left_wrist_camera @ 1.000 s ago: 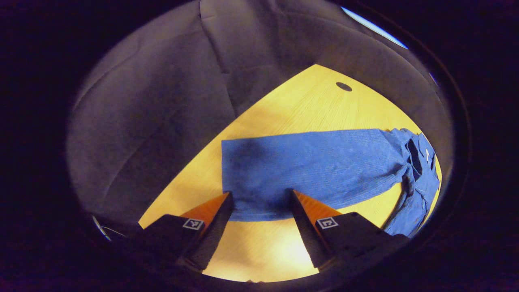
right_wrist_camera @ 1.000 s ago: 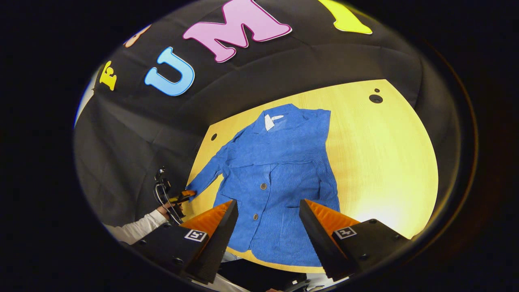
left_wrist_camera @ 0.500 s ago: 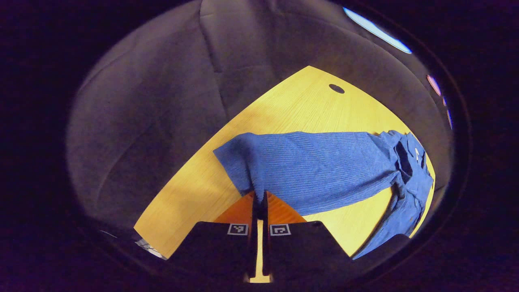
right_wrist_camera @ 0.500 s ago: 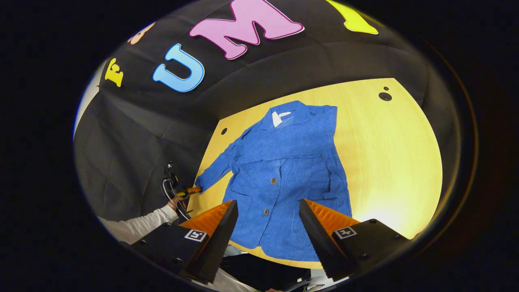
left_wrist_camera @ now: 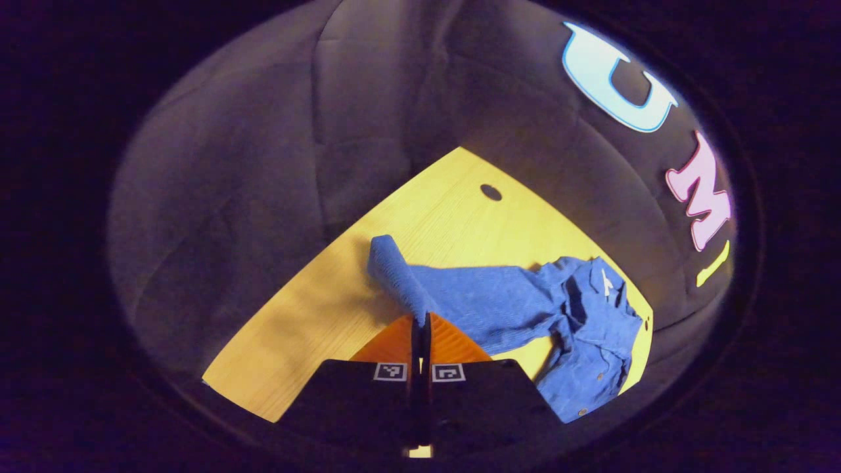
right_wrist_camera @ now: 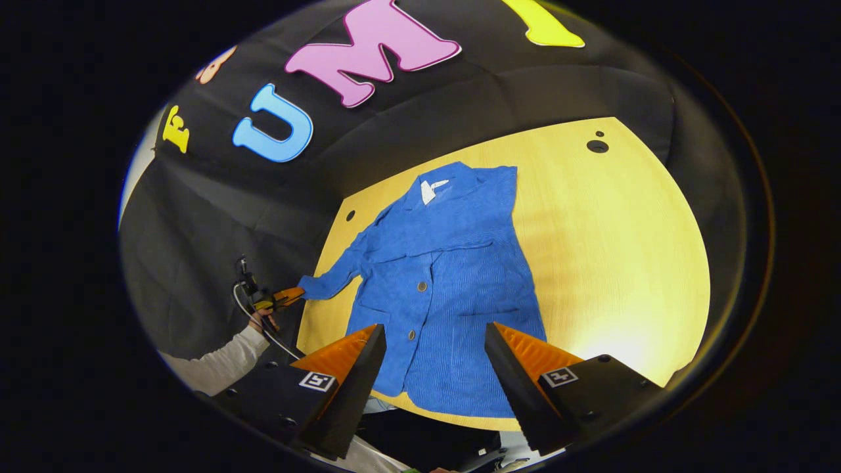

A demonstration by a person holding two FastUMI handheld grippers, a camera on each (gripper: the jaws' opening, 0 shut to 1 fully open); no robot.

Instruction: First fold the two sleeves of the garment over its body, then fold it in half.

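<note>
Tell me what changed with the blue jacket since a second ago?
The left gripper closed on the sleeve cuff and lifted it off the table, toward the jacket body. The right gripper stayed open above the hem; the other sleeve stayed folded over.

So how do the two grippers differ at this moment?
The left gripper is closed on the cuff of the jacket's sleeve, lifting it off the table. The right gripper has its fingers spread and holds nothing, hovering above the jacket's hem. Both point toward the same blue jacket.
</note>
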